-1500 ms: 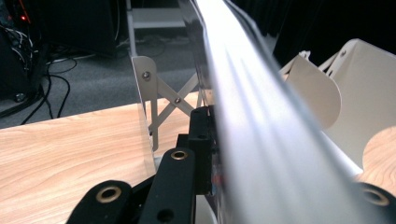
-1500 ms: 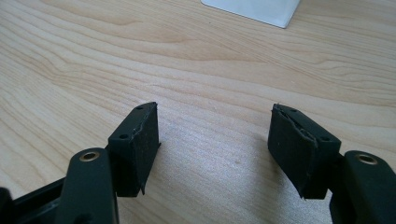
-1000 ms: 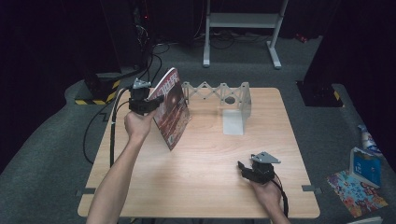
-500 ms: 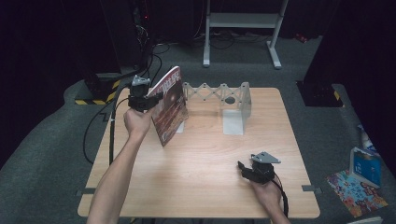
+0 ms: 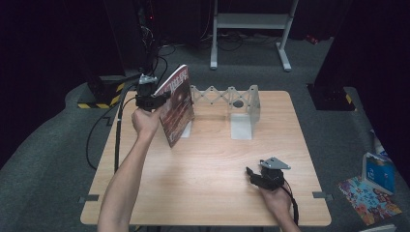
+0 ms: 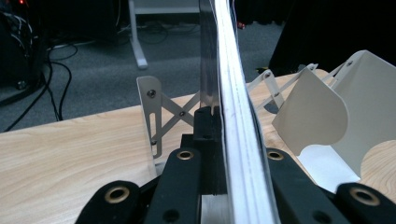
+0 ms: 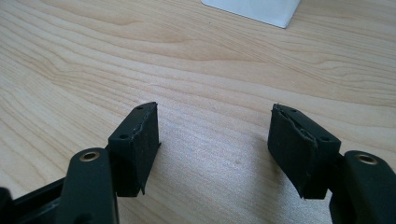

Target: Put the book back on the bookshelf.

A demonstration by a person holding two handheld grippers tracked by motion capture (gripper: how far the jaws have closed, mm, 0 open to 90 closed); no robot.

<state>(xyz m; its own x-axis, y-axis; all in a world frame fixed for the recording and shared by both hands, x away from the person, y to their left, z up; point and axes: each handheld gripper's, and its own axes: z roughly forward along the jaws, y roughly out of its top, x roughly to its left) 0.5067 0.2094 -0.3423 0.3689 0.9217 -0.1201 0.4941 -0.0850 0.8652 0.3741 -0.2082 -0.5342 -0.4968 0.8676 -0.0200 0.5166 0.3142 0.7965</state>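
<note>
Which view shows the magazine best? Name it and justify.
The high view: the magazine shows its whole red cover, tilted, clamped by the left gripper beside the white rack. The left gripper view gives just its page edges; the right gripper view, bare table.

I am holding a thin book [image 5: 176,106] with a dark red cover, white lettering running along its top edge. It is standing tilted in the air above the far left part of the table, its lower corner hanging close over the wood. From my left gripper [image 6: 224,154] I am looking straight along its edge: the pale page block [image 6: 236,116] is sitting pinched between the two black jaws, rising upward.
</note>
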